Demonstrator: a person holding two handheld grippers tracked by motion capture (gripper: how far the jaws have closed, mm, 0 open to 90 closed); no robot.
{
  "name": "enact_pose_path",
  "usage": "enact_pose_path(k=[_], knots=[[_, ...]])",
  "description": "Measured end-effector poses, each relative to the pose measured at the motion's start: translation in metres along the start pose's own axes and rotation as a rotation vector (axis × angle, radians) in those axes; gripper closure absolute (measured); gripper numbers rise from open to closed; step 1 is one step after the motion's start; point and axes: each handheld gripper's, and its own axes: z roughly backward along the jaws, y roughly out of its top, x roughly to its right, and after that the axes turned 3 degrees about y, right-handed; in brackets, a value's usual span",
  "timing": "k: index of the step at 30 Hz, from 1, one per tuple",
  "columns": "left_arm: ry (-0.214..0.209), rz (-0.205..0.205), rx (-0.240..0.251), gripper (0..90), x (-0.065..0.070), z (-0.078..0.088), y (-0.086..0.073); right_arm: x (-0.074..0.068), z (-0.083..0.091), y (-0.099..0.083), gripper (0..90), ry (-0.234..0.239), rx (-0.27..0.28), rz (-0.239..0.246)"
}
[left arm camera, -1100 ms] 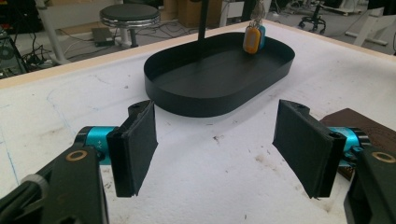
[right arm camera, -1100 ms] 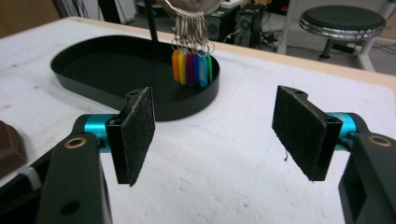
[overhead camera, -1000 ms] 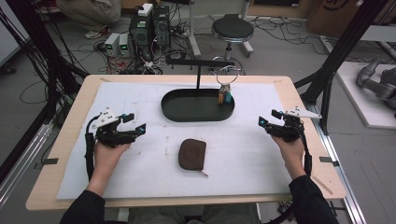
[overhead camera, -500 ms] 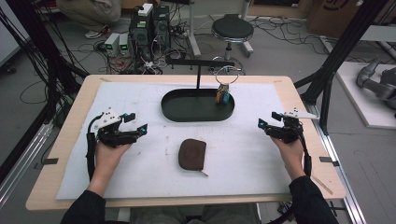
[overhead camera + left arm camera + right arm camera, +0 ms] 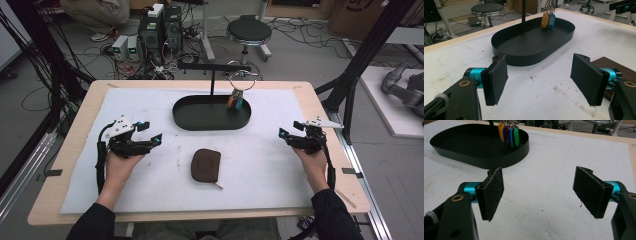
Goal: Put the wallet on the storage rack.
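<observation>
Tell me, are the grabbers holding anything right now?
No, nothing is held. The left gripper and the right gripper both stand open over the white mat, with only bare mat between their jaws.

A brown pouch (image 5: 206, 165) lies flat on the white mat, near the front edge. It rests closed, between both hands, just before the black tray (image 5: 186, 116).
</observation>
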Motion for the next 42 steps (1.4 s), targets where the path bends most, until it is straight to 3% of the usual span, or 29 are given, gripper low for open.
enact_pose_path(k=[8, 14, 26, 32, 38, 42], knots=[[0.003, 0.014, 0.013, 29.6, 0.002, 0.005, 0.002, 0.003, 0.003, -0.001, 25.1, -0.001, 0.012, -0.011], [-0.021, 0.011, 0.010, 29.6, 0.008, 0.003, 0.002, 0.007, 0.002, -0.002, 25.1, -0.003, 0.019, -0.021], [-0.118, 0.012, -0.021, 29.6, 0.030, -0.012, 0.002, 0.011, -0.001, -0.002, 25.3, -0.015, 0.022, -0.027], [-0.194, 0.068, -0.052, 29.6, 0.042, -0.025, -0.001, 0.011, -0.001, -0.002, 25.4, -0.016, 0.022, -0.027], [-0.236, 0.082, -0.112, 31.6, 0.059, -0.041, -0.004, 0.011, -0.001, -0.002, 25.5, -0.017, 0.017, -0.018], [-0.254, 0.113, -0.133, 34.1, 0.068, -0.049, -0.006, 0.010, -0.001, -0.002, 25.7, -0.011, 0.012, -0.012]])
